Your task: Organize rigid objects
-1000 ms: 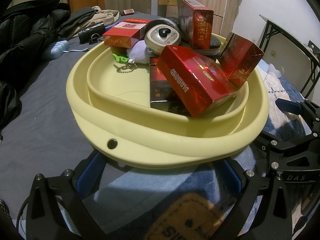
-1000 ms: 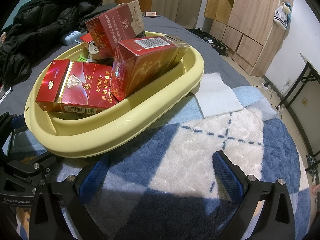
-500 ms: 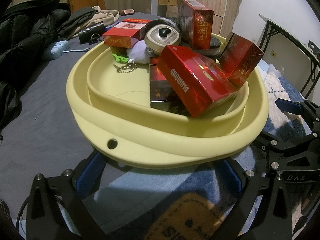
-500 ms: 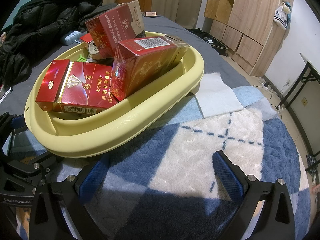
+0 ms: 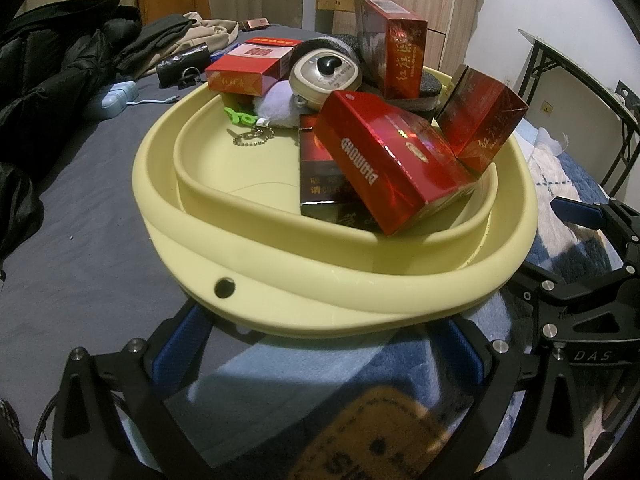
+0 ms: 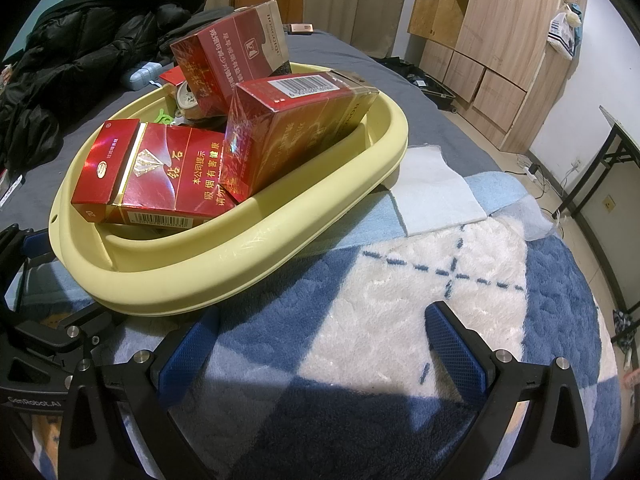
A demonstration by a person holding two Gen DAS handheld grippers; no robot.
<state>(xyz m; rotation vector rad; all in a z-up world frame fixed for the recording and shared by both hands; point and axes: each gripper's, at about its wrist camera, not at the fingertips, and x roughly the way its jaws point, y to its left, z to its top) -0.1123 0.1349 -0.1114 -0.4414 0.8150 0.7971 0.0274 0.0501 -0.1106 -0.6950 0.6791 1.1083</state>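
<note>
Black jackets (image 5: 52,80) lay heaped on the grey bed (image 5: 80,248), with a blue-and-white blanket (image 6: 400,300) under the near side and wooden cabinets (image 6: 480,40) beyond. The pale yellow basin (image 5: 320,280) sat just ahead of the left tool (image 5: 320,348), whose spread fingers flanked its near rim, while the right tool (image 6: 320,344), also spread and empty, hovered over the blanket beside it. Glossy red cigarette boxes (image 5: 384,164) were piled askew inside, beside a round beige gadget (image 5: 324,76) and a bead-chain keyring (image 5: 252,136).
</note>
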